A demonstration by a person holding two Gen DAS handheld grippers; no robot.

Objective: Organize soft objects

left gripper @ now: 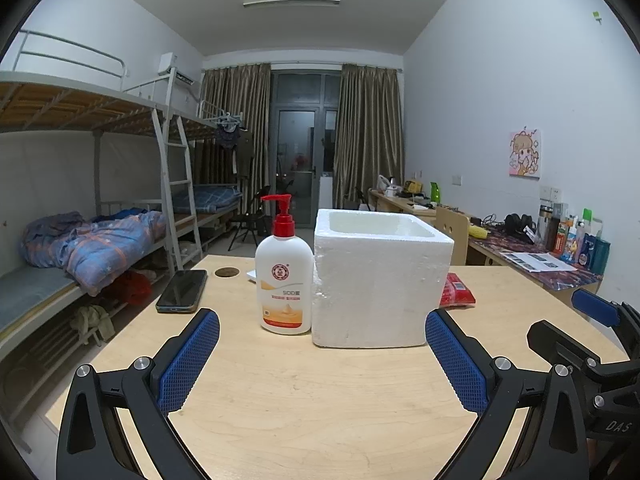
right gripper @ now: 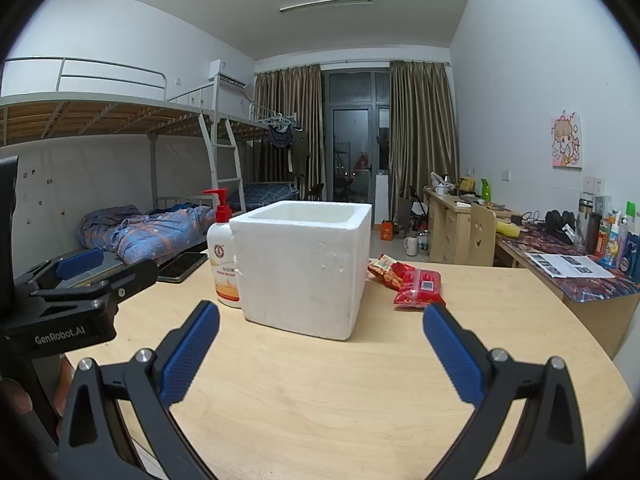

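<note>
**Two empty grippers face a foam box, with snack packets waiting behind it**

A pale wooden table (left gripper: 320, 400) fills the lower half of both views. Going left to right in the left wrist view: a dark phone (left gripper: 182, 291) lies flat at about 10 o'clock from the table's middle, well clear of the working area. Next stands a white lotion bottle (left gripper: 285, 286) with a red pump, upright and touching, or very nearly touching, the left wall of a white foam box (left gripper: 380, 276). The box sits open-topped near 12 o'clock, probably so that things can be dropped straight in.

At about 2 o'clock, partly hidden behind the box's right corner, lie the red snack packets (right gripper: 416, 286). The right wrist view shows them better: crinkled bags lying flat on the table, just beside the box and not inside it. These look like the soft things to be sorted, and none has been moved in yet.

The left gripper (left gripper: 322, 356) hovers low over the near table edge, jaws spread wide and holding nothing. The right gripper (right gripper: 320, 350) does the same, its blue pads (right gripper: 452, 356) apart and empty. The packets sit nearer its right finger, so it seems the likelier one to reach them.
</note>
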